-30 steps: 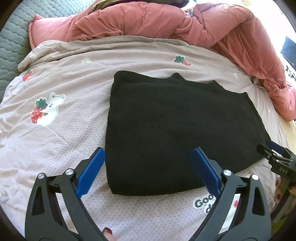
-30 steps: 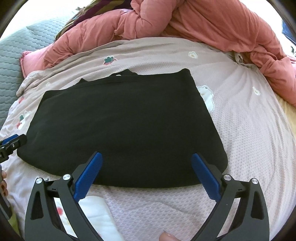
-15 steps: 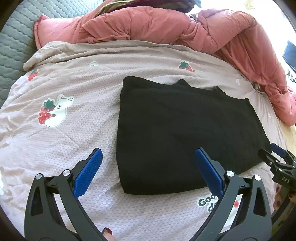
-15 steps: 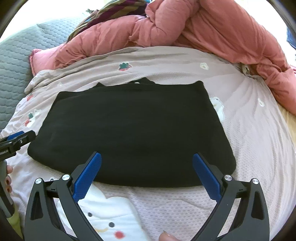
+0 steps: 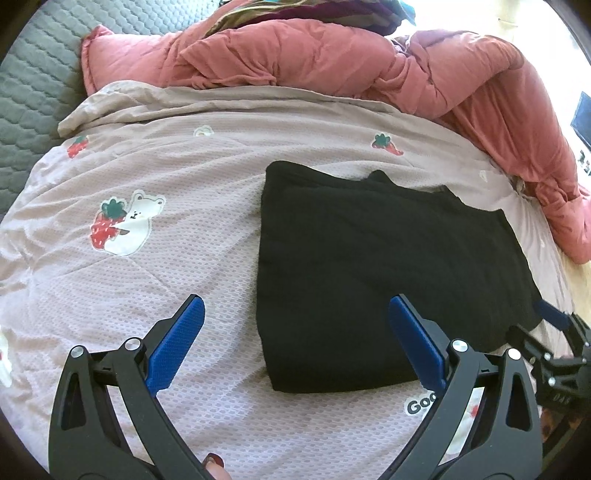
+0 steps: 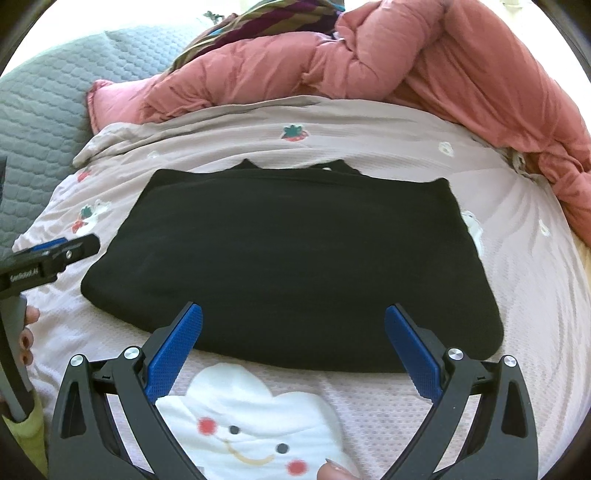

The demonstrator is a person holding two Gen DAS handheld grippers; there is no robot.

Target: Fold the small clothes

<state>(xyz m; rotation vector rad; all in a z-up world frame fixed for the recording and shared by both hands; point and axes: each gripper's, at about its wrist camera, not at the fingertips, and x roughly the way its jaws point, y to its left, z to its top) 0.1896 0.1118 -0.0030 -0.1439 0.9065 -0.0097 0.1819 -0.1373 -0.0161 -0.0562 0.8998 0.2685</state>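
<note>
A black garment [image 5: 388,266] [image 6: 295,258] lies folded flat into a rectangle on the printed pink bed cover [image 5: 147,184] [image 6: 517,295]. My left gripper [image 5: 293,314] hangs open over the garment's near left corner, its right finger over the cloth and its left finger over bare cover. Over the garment's near edge my right gripper [image 6: 293,325] stands open and empty too. Each gripper shows in the other's view: the right one at the far right edge [image 5: 554,332], the left one at the far left edge [image 6: 51,258]. Nothing is held.
A rumpled salmon-pink duvet [image 5: 332,55] [image 6: 443,66] piles along the back and right of the bed. A grey quilted mattress pad [image 5: 33,74] shows at the left. A striped cloth [image 6: 266,22] lies behind the duvet. A hand [image 6: 26,332] holds the left gripper's handle.
Both grippers have drawn back from the black garment and stay open; the left one has also shifted left, so the garment sits further right in its view. The garment itself has not moved.
</note>
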